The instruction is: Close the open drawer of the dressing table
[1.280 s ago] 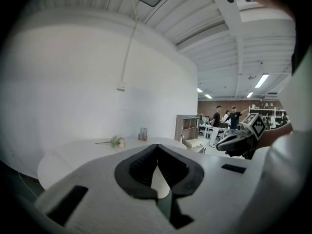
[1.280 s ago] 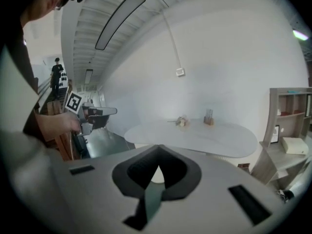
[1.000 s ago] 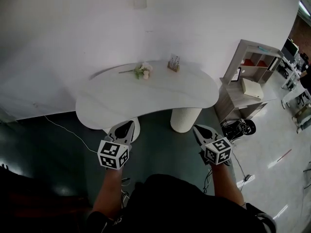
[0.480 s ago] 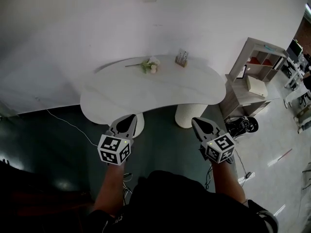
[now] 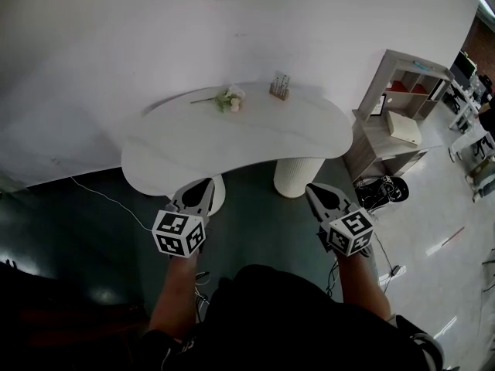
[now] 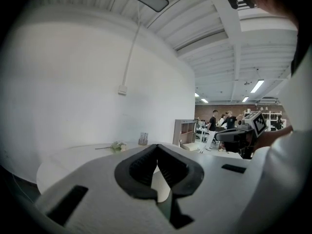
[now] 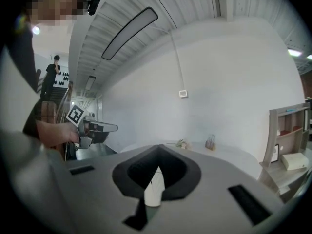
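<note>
Table (image 5: 232, 141), white and kidney-shaped, stands against the pale wall (image 5: 116, 45) on two ribbed round legs, the right leg (image 5: 298, 178) in plain view, the left leg (image 5: 217, 198) partly behind a hand-held gripper. Its drawer cannot be made out from any view; the head view shows only the top and the front edge. On the top, near the wall, lie a small sprig of pale flowers (image 5: 227, 99) and, to its right, a little holder (image 5: 279, 86) with upright items in it.

The person stands in front of the table on a dark floor (image 5: 77, 238), both arms held forward. The left hand-held gripper (image 5: 204, 184) points at the table's front edge near the left leg, clear of it; its own view shows the two dark jaw pads meeting at the tips, nothing between them, only a pale leg seen through the gap below. The right hand-held gripper (image 5: 311, 190) hangs over the floor just short of the right leg, its jaws likewise drawn together and empty.

A thin cable (image 5: 108, 201) trails across the floor at the left. To the right of the table stands a wooden shelf unit (image 5: 390, 134) holding a light box.
</note>
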`<state>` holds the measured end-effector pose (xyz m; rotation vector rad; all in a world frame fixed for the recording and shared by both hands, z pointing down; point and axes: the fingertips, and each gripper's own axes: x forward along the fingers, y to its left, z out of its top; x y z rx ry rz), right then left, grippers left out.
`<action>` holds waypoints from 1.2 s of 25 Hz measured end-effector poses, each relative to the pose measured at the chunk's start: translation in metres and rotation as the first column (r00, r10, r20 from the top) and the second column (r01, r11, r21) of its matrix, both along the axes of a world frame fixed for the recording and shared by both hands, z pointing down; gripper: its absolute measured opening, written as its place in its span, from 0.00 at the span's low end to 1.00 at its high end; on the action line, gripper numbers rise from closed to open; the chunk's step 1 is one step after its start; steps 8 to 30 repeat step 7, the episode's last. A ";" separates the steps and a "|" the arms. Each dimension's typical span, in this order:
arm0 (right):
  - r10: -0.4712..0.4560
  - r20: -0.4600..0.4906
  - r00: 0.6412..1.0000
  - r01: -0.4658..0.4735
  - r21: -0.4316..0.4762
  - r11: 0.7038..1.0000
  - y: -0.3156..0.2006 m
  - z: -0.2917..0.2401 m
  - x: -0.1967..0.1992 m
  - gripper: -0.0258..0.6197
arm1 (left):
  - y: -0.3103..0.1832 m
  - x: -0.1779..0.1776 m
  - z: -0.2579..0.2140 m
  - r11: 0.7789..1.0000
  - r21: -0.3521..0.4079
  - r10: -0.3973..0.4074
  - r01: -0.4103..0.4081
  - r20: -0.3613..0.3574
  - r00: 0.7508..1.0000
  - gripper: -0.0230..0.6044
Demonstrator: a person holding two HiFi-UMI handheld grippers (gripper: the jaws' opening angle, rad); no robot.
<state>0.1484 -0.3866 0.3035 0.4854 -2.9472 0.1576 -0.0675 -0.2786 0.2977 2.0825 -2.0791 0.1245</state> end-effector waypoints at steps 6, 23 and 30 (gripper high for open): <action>0.006 0.006 1.000 -0.006 0.006 1.000 -0.004 0.000 0.012 0.04 | -0.009 0.019 0.005 1.000 -0.013 0.023 -0.023 0.006 1.000 0.05; 0.007 0.006 1.000 -0.007 0.005 1.000 -0.006 0.001 0.015 0.04 | -0.011 0.022 0.007 1.000 -0.016 0.024 -0.024 0.005 1.000 0.05; 0.007 0.006 1.000 -0.007 0.005 1.000 -0.006 0.001 0.015 0.04 | -0.011 0.022 0.007 1.000 -0.016 0.024 -0.024 0.005 1.000 0.05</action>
